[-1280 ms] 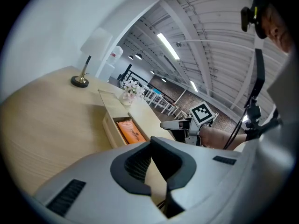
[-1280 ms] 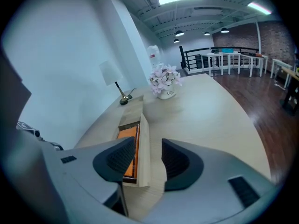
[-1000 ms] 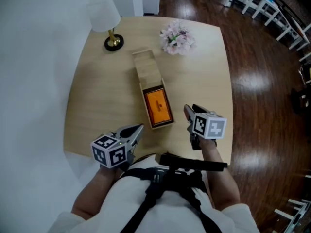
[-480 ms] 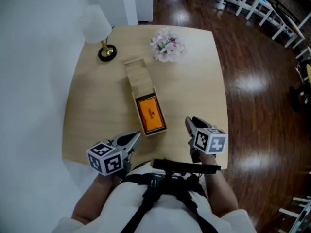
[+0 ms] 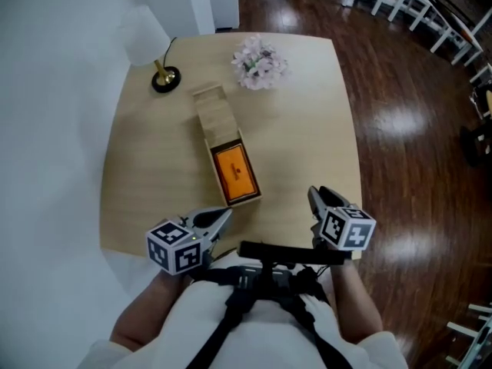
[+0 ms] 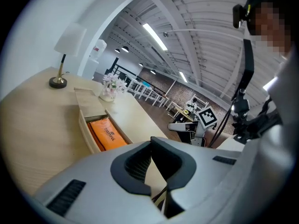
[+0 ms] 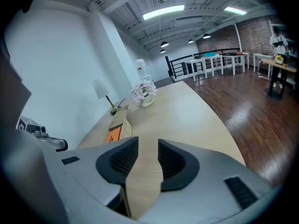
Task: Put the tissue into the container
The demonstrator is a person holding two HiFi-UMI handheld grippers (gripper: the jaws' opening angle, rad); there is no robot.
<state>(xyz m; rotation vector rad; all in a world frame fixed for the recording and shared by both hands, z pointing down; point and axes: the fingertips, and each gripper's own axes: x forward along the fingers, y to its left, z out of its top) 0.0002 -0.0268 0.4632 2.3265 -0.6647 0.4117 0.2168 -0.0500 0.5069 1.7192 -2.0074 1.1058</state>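
Orange tissue pack (image 5: 234,171) lies in the long wooden box (image 5: 211,118) on the pale desk (image 5: 307,129) — left gripper (image 5: 225,214) fingers clenched together, right gripper (image 5: 317,194) fingers just closing in, released, bare desk between.

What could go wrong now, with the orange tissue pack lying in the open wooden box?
The lid is slid back toward the lamp and flower vase, so pushing the wooden box may knock them. The orange tissue pack lies uncovered; the left gripper or right gripper could drag it out.

Table (image 5: 307,129) matt pale wood; floor (image 5: 407,129) glossy dark; container (image 5: 211,114) wooden.
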